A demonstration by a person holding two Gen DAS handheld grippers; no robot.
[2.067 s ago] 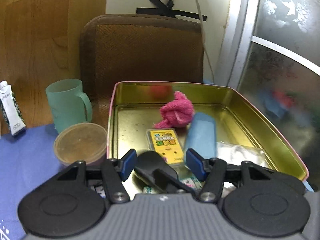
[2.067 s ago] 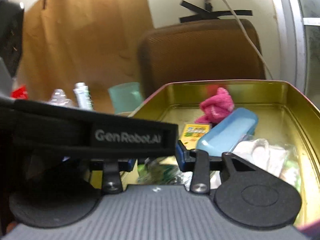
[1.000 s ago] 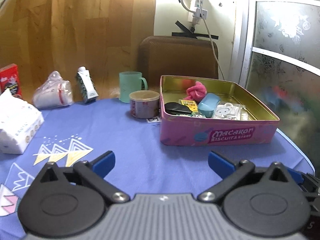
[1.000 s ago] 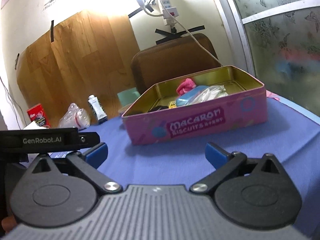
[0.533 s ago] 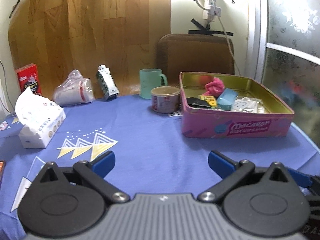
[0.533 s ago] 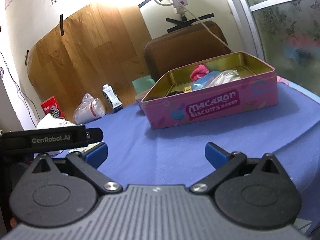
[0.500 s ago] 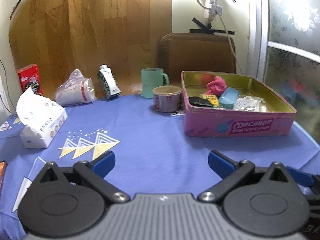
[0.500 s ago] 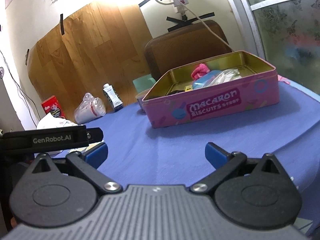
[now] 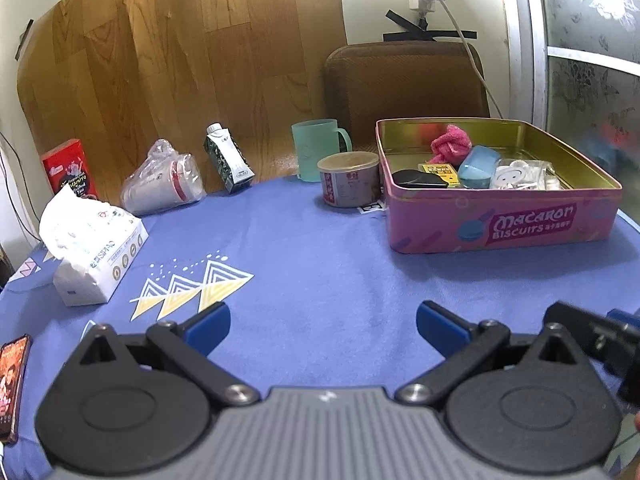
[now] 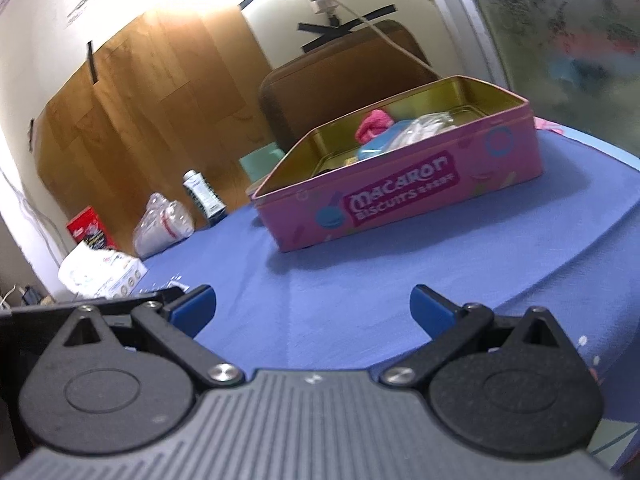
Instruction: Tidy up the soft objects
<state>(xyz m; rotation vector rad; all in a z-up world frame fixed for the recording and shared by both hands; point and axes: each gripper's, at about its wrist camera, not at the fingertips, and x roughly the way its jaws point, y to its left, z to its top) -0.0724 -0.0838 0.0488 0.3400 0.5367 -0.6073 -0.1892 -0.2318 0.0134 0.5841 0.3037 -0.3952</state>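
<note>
**Inspector A:** Pulled back from the pink tin (image 9: 500,222) since two seconds ago, both units; then right over its rim, now well clear, low above the blue cloth of the desk (image 9: 320,272). Left gripper (image 9: 322,326): fingers (image 9: 206,326) spread wide, nothing between them. Right gripper (image 10: 310,310): same, fingers (image 10: 430,312) wide apart and empty.

**Inspector B:** Confirmed. Location of the soft items?

**Inspector A:** Inside the tin, far right of the desk. Pink cloth (image 9: 450,146) bunched near the back wall. Light blue roll (image 9: 478,166) just in front of it, touching or nearly so; cannot tell which. Clear bag of white pieces (image 9: 524,174) to the right of the roll. Black flat item (image 9: 418,179) and yellow card (image 9: 438,169) at the left end.

**Inspector B:** Outside the tin?

**Inspector A:** Lidded round tub (image 9: 349,178) just beside the tin's left wall, green mug (image 9: 316,154) behind it. Small carton (image 9: 228,158) leaning, bagged cups (image 9: 164,180) on their side, red box (image 9: 70,168) upright against the wood panel. Tissue pack (image 9: 94,256) at the left, a sheet standing up from it. Phone (image 9: 12,384) at the near left edge, partly cut off. Brown chair back (image 9: 404,88) behind the tin.
</note>
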